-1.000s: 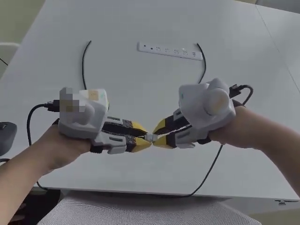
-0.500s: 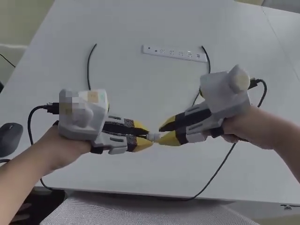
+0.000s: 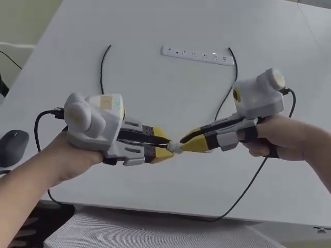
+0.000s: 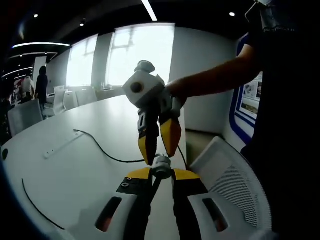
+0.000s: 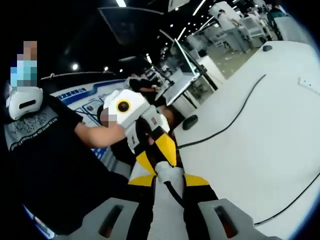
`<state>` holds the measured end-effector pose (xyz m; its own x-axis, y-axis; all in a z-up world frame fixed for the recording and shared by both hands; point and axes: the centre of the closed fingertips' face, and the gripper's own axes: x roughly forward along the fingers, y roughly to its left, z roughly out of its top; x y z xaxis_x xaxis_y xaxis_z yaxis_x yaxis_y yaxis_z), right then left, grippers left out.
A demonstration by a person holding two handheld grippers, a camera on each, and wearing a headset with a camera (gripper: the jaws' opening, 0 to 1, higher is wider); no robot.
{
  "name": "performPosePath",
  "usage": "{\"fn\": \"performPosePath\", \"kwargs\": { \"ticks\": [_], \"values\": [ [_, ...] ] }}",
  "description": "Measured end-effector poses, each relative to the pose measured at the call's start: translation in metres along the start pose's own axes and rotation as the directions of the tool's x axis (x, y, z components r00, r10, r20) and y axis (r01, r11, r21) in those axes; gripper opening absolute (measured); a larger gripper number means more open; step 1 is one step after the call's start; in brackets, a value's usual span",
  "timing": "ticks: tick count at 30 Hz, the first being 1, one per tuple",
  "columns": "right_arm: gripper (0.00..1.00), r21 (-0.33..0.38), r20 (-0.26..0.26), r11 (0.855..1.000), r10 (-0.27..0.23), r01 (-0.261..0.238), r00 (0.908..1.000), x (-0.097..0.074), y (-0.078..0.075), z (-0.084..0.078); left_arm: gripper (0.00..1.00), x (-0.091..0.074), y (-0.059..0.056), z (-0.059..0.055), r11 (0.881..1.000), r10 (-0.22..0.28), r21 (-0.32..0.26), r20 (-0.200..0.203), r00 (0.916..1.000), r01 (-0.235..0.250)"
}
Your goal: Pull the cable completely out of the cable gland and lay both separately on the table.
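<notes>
A small pale cable gland (image 3: 177, 148) is held in the air above the near edge of the white table (image 3: 155, 98). My left gripper (image 3: 168, 150) comes in from the left and is shut on the gland (image 4: 161, 165), which sits at its yellow fingertips. Facing it from the right, my right gripper (image 3: 184, 146) is shut tip to tip against the left one. In the right gripper view the gland (image 5: 169, 173) sits between its pads, and a thin black cable (image 5: 175, 192) runs back between the jaws.
A white power strip (image 3: 199, 55) lies at the back of the table, and a loose black cable (image 3: 103, 67) lies at the back left. A dark mouse (image 3: 11, 146) sits at the left edge. A grey mesh chair (image 3: 155, 232) is below the near edge.
The right hand has swung its gripper body up and to the right, so it now points in lower and flatter. Both sets of fingertips have stayed together at the gland.
</notes>
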<state>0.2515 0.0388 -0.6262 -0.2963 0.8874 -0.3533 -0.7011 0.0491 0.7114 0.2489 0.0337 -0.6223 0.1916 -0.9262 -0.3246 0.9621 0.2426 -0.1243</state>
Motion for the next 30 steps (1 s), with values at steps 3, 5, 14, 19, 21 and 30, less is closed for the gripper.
{"fn": "performPosePath", "kwargs": {
  "ticks": [3, 5, 14, 19, 21, 30],
  "values": [
    [0.15, 0.042, 0.012, 0.998, 0.044, -0.044, 0.999, 0.001, 0.001, 0.002, 0.15, 0.0, 0.0, 0.001, 1.0, 0.0, 0.001, -0.002, 1.0, 0.0],
    [0.15, 0.058, 0.009, 0.996, 0.066, -0.067, 0.9978, 0.002, 0.002, 0.001, 0.15, 0.001, 0.0, 0.0, 1.0, 0.0, 0.003, -0.007, 1.0, 0.0],
    [0.1, 0.104, 0.0, 0.985, 0.142, -0.141, 0.9899, 0.005, 0.008, -0.002, 0.15, 0.001, -0.001, 0.001, 1.0, 0.006, 0.01, -0.013, 0.9999, -0.005],
    [0.09, 0.091, -0.003, 0.986, 0.143, -0.142, 0.9897, 0.005, 0.008, -0.001, 0.15, 0.0, -0.002, 0.001, 1.0, 0.008, 0.008, -0.012, 0.9999, -0.008],
    [0.08, 0.062, -0.01, 0.988, 0.14, -0.139, 0.9901, 0.004, 0.01, -0.002, 0.15, 0.0, -0.002, 0.001, 1.0, 0.008, 0.006, -0.011, 0.9999, -0.008],
    [0.07, -0.106, -0.042, 0.993, 0.038, -0.042, 0.9984, 0.007, 0.015, -0.003, 0.15, -0.002, -0.002, -0.002, 0.999, 0.003, -0.041, -0.015, 0.9999, -0.004]
  ]
}}
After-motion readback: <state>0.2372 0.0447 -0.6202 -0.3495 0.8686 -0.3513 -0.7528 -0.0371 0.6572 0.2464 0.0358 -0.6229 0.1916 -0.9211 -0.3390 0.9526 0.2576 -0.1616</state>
